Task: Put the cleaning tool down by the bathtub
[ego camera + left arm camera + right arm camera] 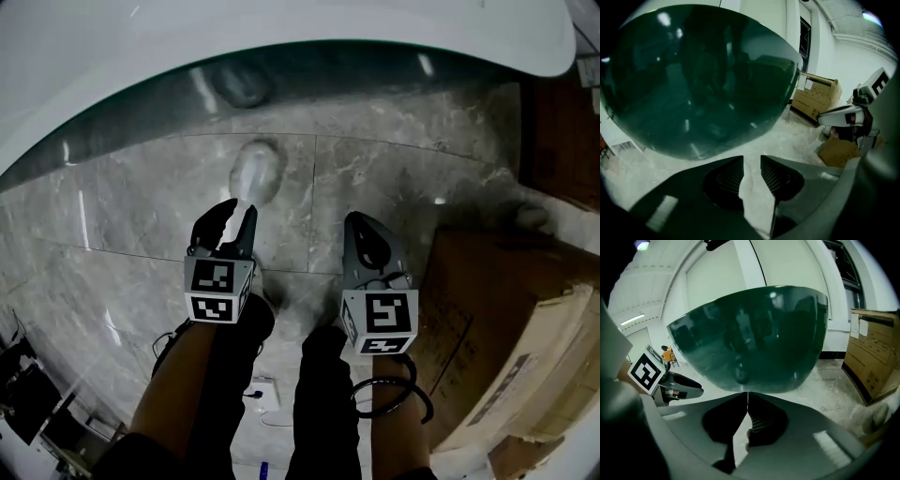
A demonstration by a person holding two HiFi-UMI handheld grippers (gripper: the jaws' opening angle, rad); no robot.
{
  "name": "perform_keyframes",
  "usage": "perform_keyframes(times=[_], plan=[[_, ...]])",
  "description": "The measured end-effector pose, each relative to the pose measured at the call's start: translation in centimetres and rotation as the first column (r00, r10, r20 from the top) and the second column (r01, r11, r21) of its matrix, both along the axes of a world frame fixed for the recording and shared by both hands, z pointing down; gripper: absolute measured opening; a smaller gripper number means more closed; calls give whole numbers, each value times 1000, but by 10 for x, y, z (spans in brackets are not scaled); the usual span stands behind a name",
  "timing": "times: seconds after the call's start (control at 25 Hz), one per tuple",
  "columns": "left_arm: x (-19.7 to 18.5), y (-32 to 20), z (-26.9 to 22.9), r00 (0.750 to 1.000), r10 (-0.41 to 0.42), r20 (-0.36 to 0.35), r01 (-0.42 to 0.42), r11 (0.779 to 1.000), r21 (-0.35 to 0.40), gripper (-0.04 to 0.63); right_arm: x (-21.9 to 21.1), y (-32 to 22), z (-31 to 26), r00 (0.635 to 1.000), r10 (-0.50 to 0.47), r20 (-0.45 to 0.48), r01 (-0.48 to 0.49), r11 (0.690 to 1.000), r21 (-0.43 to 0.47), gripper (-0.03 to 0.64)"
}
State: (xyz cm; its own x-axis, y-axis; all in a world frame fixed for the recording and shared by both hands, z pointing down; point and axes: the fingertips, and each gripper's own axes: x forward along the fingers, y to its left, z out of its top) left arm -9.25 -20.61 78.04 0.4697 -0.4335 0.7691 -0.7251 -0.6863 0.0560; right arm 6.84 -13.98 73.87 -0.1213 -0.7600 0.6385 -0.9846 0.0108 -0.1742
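Observation:
The bathtub (281, 70) curves across the top of the head view, dark green outside with a white rim, and fills the left gripper view (698, 75) and the right gripper view (750, 333). A pale, blurred cleaning tool (255, 173) lies on the grey marble floor near the tub's foot. My left gripper (240, 206) is just behind it, open, its tips on either side of the tool's near end. In the left gripper view the left gripper (751, 161) shows only pale floor in its gap. My right gripper (359, 220) hovers to the right, shut and empty, tips touching (747, 395).
A large cardboard box (506, 319) lies on the floor to the right, with more boxes (818, 98) beyond it by the wall (874, 357). A black cable loop (394, 398) hangs under the right gripper. Dark equipment (28, 394) sits at the lower left.

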Motion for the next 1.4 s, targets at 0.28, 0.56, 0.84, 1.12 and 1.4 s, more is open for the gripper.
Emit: perform_keyframes(times=[0.28,0.56,0.84,1.12,1.4], plan=[[6,7,-72,1000,22,-4,-22,999,32,86,-2,0,-74,1000,-1,5,1,1000,24,25],[13,15,-131,999,38,-17,-37,998,46,56,-1,4,-137,1000,-6,-19,7,998,61,24],[9,28,-182,999,24,-39,-22,999,35,33,11,6,-208,998,55,-29,-51,993,110,23],[22,31,-248,997,35,-73,-29,996,88,2,18,14,-274,994,107,-15,-104,982,156,23],[47,24,-321,989,42,-141,-18,985,174,2,30,24,-335,992,124,-35,-114,971,208,23]])
